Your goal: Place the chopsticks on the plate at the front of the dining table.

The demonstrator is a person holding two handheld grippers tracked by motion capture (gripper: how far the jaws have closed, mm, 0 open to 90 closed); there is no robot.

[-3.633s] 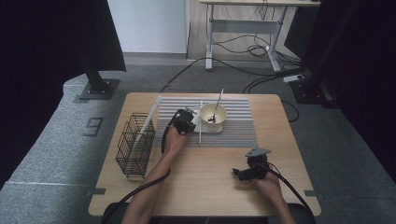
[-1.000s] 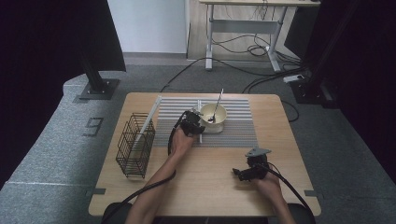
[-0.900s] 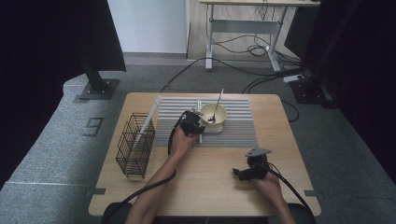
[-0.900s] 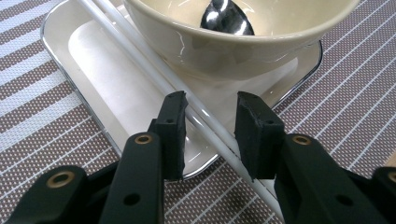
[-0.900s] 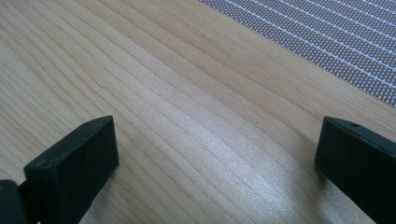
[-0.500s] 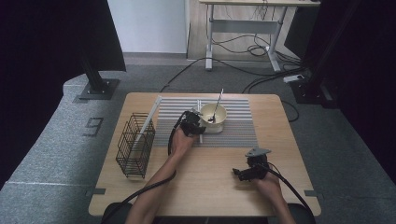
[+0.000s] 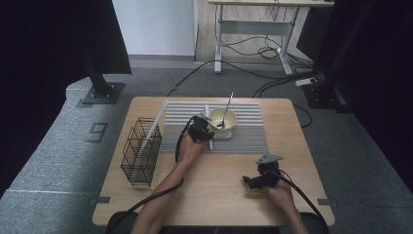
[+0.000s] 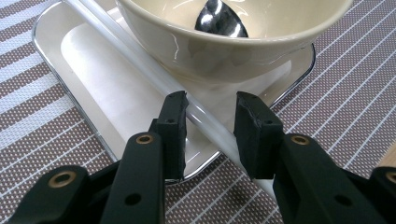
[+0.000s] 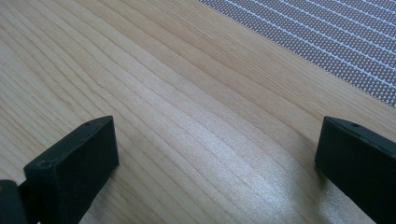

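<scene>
left gripper point(image 8: 210, 133) straddles a white rod point(image 8: 140, 65), jaws just touching it, not yet clamped; right gripper point(image 9: 210, 163) rests wide open on the table point(image 9: 163, 93). the rod lies across a tray point(image 8: 70, 88) against a bowl point(image 8: 219, 51). lifting carelessly could nudge the bowl or let the rod slip.

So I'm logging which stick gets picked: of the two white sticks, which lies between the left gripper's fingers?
The stick on the tray, lying against the bowl; the other stick leans out of the wire basket.
</scene>
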